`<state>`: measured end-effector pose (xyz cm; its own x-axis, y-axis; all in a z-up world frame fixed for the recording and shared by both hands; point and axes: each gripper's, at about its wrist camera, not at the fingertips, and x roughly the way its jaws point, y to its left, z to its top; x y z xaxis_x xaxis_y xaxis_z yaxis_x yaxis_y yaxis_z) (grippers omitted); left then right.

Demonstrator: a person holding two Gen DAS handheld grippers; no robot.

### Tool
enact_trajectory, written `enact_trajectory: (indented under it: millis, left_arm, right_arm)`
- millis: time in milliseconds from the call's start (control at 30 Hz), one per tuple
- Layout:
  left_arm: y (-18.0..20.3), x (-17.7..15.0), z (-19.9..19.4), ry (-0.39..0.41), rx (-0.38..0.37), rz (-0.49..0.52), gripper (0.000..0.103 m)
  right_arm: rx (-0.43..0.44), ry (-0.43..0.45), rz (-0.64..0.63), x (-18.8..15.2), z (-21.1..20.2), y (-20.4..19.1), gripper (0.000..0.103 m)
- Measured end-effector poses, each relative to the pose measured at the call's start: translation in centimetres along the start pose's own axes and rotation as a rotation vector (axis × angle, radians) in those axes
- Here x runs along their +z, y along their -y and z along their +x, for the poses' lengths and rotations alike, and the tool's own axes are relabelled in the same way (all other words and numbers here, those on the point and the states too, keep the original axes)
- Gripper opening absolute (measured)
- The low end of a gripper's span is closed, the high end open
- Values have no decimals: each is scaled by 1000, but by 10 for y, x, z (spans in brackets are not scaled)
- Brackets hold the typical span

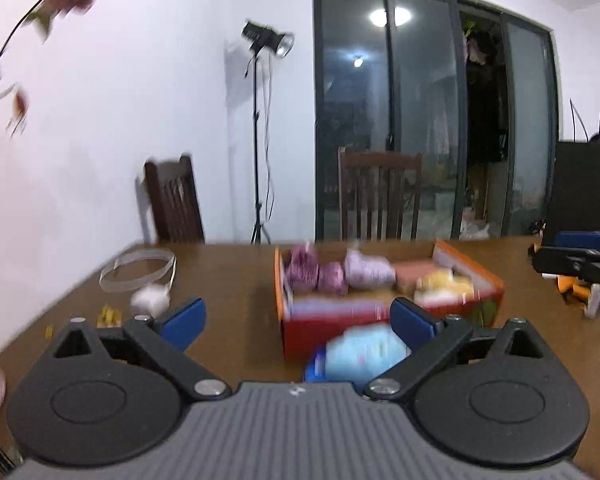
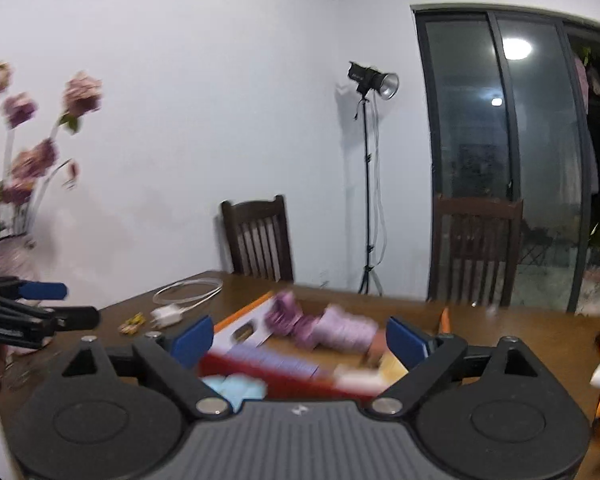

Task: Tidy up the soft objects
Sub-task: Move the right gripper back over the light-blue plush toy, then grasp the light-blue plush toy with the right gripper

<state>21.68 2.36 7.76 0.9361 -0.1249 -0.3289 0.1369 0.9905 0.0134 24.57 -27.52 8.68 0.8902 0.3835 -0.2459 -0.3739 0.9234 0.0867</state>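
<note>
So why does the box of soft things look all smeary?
Left wrist view: the box and its rolled cloths are streaked by motion blur, the doors sharper. Right wrist view: box smeared too; the lamp stays crisp, and walls bend from the fisheye lens.

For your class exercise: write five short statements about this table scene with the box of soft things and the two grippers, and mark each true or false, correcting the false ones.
1. The left gripper holds a purple roll. False: its jaws stand open with nothing gripped.
2. Purple rolls lie inside the box. True.
3. The light blue item lies inside the box. False: it lies on the table, just in front of the box.
4. A white charger with its cable lies on the table left of the box. True.
5. The right gripper is shut. False: its jaws are open and empty.
</note>
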Motion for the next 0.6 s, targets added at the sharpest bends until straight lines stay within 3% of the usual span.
enact_trajectory:
  millis: [133, 233, 333, 467, 600]
  left_arm:
    - [-9, -35, -19, -63, -10, -47, 101]
    - [-24, -42, -18, -87, -38, -73, 101]
    - [-25, -38, -4, -83, -31, -95, 101]
    - [-25, -37, 16, -60, -99, -156, 100]
    - [-25, -36, 50, -66, -142, -196, 91]
  right_arm:
    - [16, -53, 90, -49, -24, -17, 93]
    - [34, -119, 108, -74, -26, -27, 93]
    - [9, -153, 81, -78, -14, -35, 93]
    - [31, -141, 175, -72, 0, -28, 91]
    - [15, -133, 179, -66, 34, -25, 86]
